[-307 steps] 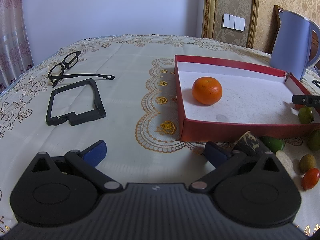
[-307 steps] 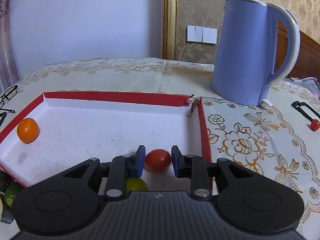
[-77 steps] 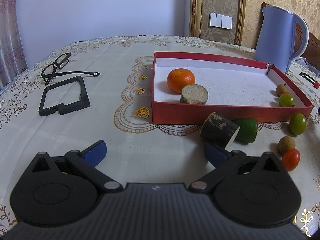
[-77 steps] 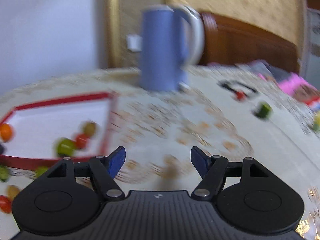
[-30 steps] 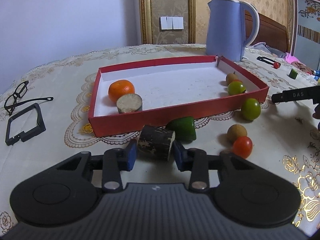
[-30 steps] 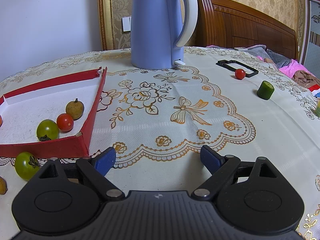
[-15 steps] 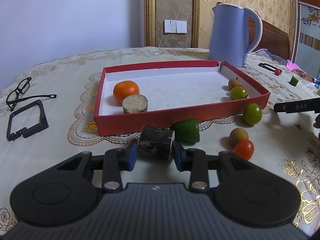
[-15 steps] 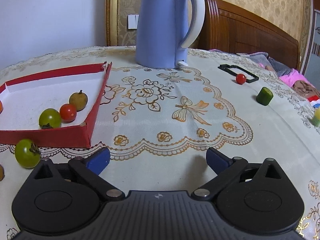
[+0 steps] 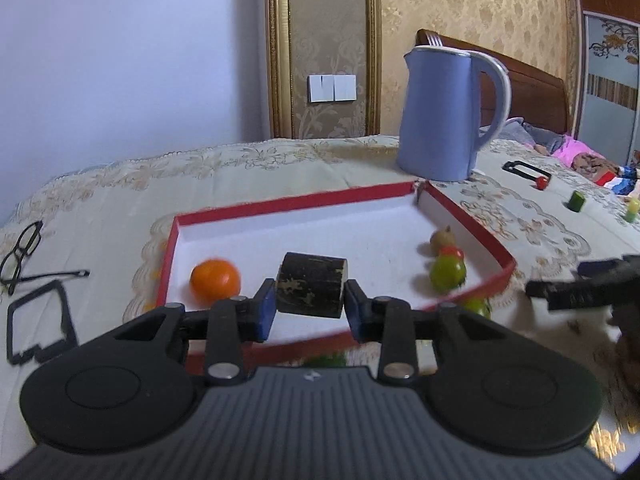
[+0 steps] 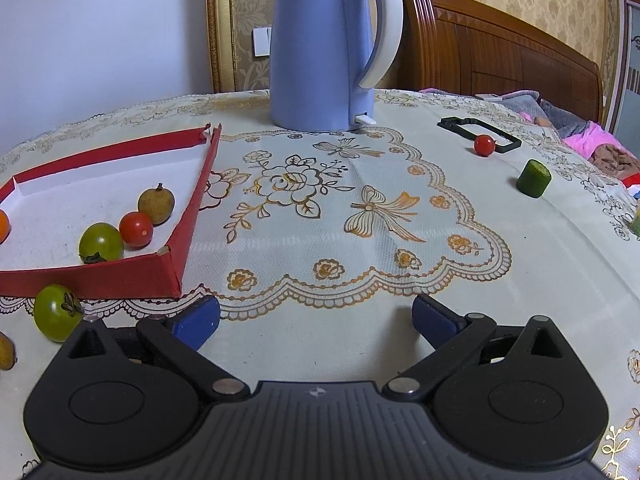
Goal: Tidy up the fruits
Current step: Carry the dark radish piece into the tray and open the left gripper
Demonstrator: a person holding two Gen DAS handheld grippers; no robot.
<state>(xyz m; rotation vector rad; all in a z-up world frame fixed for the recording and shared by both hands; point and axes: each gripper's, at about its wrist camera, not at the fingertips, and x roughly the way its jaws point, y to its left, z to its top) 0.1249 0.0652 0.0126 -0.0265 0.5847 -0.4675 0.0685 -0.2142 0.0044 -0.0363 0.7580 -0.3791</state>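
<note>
The left gripper (image 9: 311,309) pinches a dark cylinder (image 9: 311,289) between its blue pads, held above the red tray's (image 9: 476,220) near wall. An orange (image 9: 215,281) sits in the tray beyond. The right gripper (image 10: 316,322) stands spread wide over bare tablecloth (image 10: 360,240), with a green tomato (image 10: 56,312) to its left, just outside the tray.

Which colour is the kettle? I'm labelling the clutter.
Light blue with a white handle, the kettle shows best in the right wrist view.

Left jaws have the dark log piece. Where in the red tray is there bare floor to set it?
Bare white floor lies mid-tray, between the orange and the longan. The tray's right corner is crowded: longan, red tomato, green tomato.
</note>
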